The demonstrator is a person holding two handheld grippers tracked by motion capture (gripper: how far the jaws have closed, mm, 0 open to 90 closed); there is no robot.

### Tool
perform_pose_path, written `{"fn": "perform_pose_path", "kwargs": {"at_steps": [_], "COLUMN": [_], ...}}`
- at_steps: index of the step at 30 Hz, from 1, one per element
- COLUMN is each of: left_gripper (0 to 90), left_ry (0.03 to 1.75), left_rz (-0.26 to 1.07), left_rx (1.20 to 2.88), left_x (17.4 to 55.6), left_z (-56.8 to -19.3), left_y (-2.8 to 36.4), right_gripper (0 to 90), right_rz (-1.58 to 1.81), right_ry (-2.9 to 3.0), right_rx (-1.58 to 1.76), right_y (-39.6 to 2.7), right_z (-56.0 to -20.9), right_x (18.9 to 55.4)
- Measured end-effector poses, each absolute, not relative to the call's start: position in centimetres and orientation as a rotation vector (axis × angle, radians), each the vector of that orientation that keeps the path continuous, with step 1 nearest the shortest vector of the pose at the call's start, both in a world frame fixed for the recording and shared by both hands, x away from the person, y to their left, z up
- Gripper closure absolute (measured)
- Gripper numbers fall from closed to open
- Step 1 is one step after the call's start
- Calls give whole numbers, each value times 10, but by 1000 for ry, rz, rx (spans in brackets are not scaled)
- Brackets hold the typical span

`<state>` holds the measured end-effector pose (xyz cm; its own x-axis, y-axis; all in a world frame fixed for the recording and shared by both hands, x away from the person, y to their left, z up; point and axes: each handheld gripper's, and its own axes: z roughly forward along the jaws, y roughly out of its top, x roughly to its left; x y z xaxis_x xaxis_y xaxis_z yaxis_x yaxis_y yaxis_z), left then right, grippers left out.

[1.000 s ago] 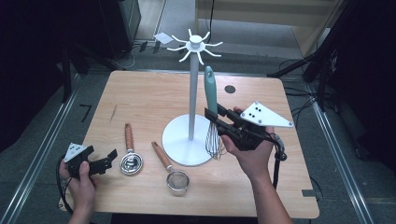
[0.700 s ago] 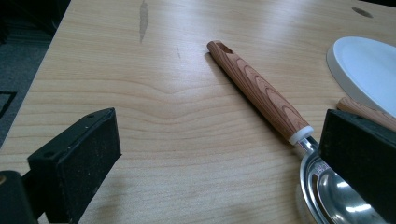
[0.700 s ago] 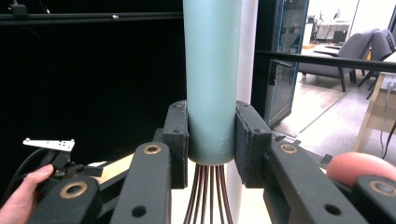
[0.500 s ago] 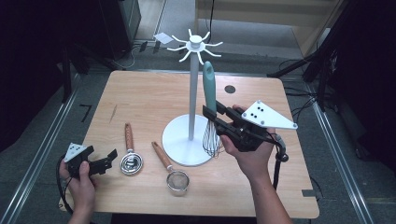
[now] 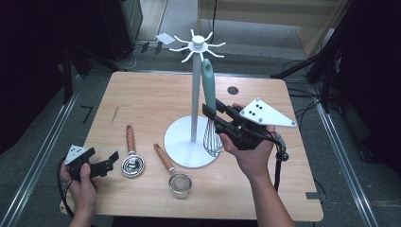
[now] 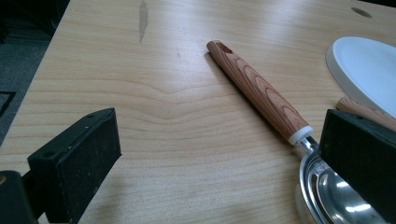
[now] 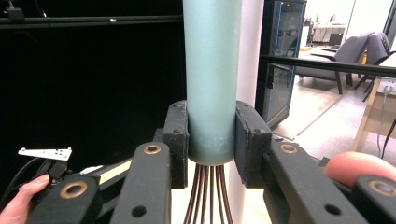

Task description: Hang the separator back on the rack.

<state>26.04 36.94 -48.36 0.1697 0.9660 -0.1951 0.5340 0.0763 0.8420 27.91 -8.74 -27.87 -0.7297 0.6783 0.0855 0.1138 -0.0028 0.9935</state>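
Whisk (image 5: 210, 101) has risen slightly beside the stand's pole (image 5: 195, 99), right gripper (image 5: 222, 118) clamped on its teal handle, nearing the hooks, while left gripper (image 5: 106, 161) rests open by the spoon (image 5: 131, 158).

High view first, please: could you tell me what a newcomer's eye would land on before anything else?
The tall white stand with hooks at its top rises from the middle of the table. Right beside its pole, the right tongs clamp the teal handle of a whisk, held upright with its wires hanging down above the stand's round base. At the table's near left, the left tongs rest open next to a wooden-handled scoop.
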Motion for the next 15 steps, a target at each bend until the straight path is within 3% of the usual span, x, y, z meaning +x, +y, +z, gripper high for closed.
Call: {"fn": "perform_pose_path", "kwargs": {"at_steps": [15], "left_gripper": [0], "left_ry": [1480], "left_rz": [623], "left_rx": [1575], "left_x": [260], "left_z": [-484], "left_y": [370], "right_gripper": [708], "right_rz": [1781], "right_ry": [1867], "right_rx": [825], "right_y": [-81], "right_z": [-282], "right_x": [289]}}
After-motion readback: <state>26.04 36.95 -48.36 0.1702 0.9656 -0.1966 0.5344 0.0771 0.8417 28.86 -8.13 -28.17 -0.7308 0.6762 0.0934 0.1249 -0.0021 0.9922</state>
